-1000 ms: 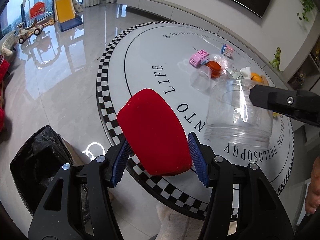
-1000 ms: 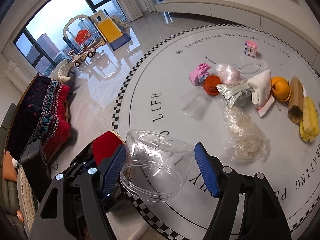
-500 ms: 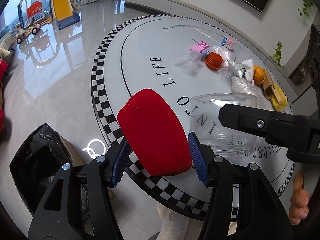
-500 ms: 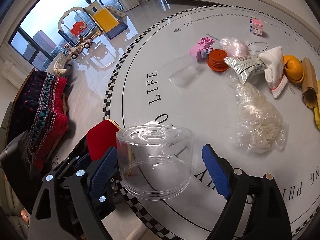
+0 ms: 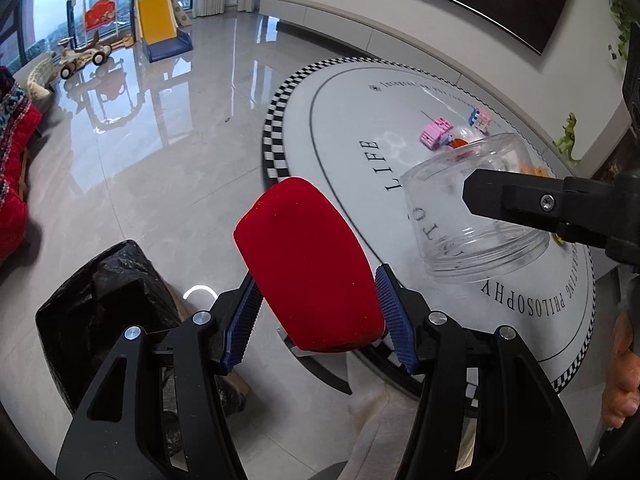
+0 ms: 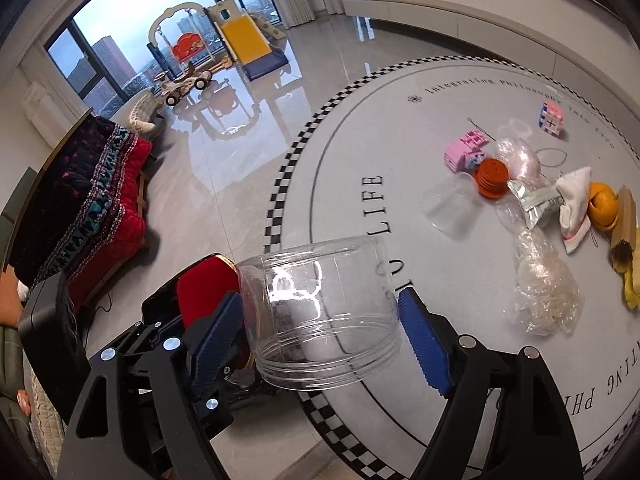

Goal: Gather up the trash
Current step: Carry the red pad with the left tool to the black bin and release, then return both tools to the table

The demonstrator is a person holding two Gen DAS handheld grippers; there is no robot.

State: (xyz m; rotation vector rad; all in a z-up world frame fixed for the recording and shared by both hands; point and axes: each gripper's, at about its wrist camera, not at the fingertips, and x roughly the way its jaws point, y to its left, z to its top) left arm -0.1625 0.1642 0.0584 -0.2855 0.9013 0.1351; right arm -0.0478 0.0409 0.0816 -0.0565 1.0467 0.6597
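Two grips: red case (image 5: 308, 268) between left jaws, clear jar (image 6: 320, 312) apparently touching closing right jaws.

A yellow toy slide (image 5: 156, 20) and toy car (image 5: 82, 60) stand by the window (image 6: 120, 36).

Black jaws, blue ribbed pads (image 5: 394, 318), silver screws

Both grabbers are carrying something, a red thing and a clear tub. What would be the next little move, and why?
Probably carry the red case over the black trash bag and let go. The left gripper grips it just beside the bag's open mouth. The right gripper's jaws are closing on the clear jar, which could follow.
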